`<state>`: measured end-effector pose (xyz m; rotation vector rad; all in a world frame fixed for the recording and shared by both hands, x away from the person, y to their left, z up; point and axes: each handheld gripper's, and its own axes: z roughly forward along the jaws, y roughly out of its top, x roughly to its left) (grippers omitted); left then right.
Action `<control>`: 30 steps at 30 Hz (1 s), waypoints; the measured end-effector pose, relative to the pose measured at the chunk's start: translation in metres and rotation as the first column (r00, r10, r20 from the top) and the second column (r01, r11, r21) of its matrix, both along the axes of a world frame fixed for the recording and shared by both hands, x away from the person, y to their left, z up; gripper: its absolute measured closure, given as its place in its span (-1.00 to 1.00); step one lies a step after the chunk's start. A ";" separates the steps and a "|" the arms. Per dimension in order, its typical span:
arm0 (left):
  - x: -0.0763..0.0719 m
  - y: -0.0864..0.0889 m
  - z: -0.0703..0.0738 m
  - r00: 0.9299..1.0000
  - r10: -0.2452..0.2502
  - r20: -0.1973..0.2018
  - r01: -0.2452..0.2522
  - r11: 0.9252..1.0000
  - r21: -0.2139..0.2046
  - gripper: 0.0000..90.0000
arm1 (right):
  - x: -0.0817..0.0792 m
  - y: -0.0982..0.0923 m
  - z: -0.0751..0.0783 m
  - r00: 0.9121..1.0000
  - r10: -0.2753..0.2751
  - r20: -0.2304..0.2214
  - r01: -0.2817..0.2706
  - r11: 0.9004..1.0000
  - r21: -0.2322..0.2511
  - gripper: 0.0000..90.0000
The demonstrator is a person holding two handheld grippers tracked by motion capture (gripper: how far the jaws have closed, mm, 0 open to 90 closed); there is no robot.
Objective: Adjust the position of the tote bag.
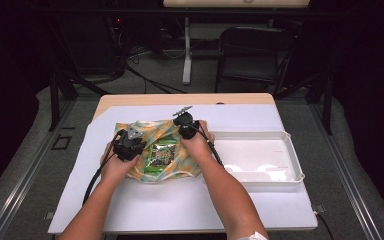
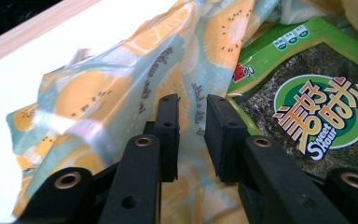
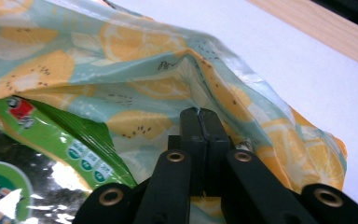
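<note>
A pale blue cloth printed with orange citrus slices [image 1: 142, 129] lies rumpled on the white table cover. A green snack packet [image 1: 161, 154] rests on its middle. In the left gripper view, my left gripper [image 2: 192, 112] hovers over the cloth [image 2: 98, 93] just left of the packet [image 2: 307, 93], its jaws apart with a narrow gap and not pressing on anything. My right gripper [image 3: 199, 116] is shut on a raised fold of the cloth [image 3: 135, 46] at its far right edge, beside the packet [image 3: 51, 154]. In the high view the left gripper [image 1: 136, 149] and the right gripper [image 1: 185, 129] flank the packet.
A white shallow tray [image 1: 292, 150] stands right of the cloth, close to my right forearm. The white cover [image 1: 180, 200] runs to the near table edge. A strip of bare wood [image 1: 180, 99] shows along the far edge. A chair and desk legs stand beyond the table.
</note>
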<state>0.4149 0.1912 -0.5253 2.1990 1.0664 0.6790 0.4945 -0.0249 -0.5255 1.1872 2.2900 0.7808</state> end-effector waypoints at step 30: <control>0.000 0.004 -0.001 1.000 -0.011 0.013 0.012 0.999 -0.035 0.31 | 0.003 0.006 -0.003 0.998 0.029 -0.064 -0.031 0.999 -0.029 0.74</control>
